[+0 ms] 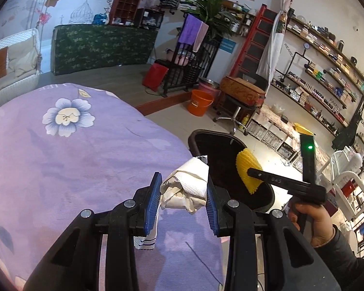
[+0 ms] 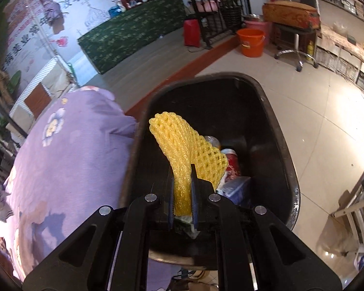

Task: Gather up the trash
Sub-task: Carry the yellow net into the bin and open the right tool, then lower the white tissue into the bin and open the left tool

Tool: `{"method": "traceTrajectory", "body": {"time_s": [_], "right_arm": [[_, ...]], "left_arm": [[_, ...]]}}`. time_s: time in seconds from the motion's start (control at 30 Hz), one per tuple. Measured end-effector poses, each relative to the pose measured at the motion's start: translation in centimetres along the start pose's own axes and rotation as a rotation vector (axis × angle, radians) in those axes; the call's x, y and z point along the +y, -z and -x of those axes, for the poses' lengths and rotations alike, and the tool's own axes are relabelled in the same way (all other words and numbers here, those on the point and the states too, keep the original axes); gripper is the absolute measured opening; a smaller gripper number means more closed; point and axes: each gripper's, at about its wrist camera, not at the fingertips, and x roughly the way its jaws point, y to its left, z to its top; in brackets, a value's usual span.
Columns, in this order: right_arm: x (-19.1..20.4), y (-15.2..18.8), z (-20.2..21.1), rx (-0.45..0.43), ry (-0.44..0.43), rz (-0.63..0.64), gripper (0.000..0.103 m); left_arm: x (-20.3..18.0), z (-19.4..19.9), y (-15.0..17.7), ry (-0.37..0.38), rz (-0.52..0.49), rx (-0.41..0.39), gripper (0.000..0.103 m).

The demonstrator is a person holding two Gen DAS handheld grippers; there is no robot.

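- Holding crumpled white paper (image 1: 184, 186) pinched in our left gripper (image 1: 184, 202), low centre, over the purple cloth (image 1: 68, 150).
- Our right gripper (image 2: 183, 189) clamps yellow foam netting (image 2: 182, 150) above the black bin (image 2: 269, 111) at centre frame.

I see a lilac cloth (image 1: 85, 150) printed with pale blue-and-cream flowers; white crumpled paper (image 1: 185, 186) between my blue pads (image 1: 153, 203); yellow lattice foam netting (image 2: 182, 150) over the black bin (image 2: 274, 121); an orange bucket (image 1: 199, 102); a dark green leaf-patterned cover (image 1: 102, 46).
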Motion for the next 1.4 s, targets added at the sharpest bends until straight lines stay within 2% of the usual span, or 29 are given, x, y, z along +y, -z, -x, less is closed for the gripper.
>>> {"method": "traceTrajectory", "body": {"time_s": [0.17, 0.23, 0.37, 0.47, 0.57, 0.87, 1.03, 1.4], "right_arm": [[-1.0, 0.3, -1.8, 0.041, 0.021, -0.021, 0.014], [-0.9, 0.6, -2.3, 0.053, 0.023, -0.019, 0.020], [-0.7, 0.8, -2.0, 0.033, 0.005, -0.024, 0.054], [-0.4, 0.5, -1.0, 0.003, 0.007, -0.018, 0.057], [-0.6, 0.0, 0.4, -0.032, 0.001, -0.036, 0.066], [-1.8, -0.5, 3.5, -0.111, 0.024, -0.083, 0.068], [-3.3, -0.5, 4.7, -0.141, 0.045, -0.123, 0.076], [-6.6, -0.2, 6.0, -0.163, 0.097, -0.188, 0.078]], "left_arm": [[-0.9, -0.5, 0.1, 0.016, -0.024, 0.014, 0.033], [-1.1, -0.6, 0.1, 0.022, -0.030, 0.017, 0.033], [-1.6, -1.0, 0.3, 0.030, -0.041, 0.031, 0.033], [-1.9, -1.1, 0.1, 0.042, -0.044, 0.043, 0.033], [-2.4, -1.5, -0.1, 0.055, -0.054, 0.051, 0.033], [-5.2, -4.0, -0.6, 0.128, -0.111, 0.103, 0.033], [-6.9, -6.2, -0.8, 0.167, -0.131, 0.150, 0.033], [-10.3, -10.6, -0.9, 0.186, -0.208, 0.230, 0.033]]}}
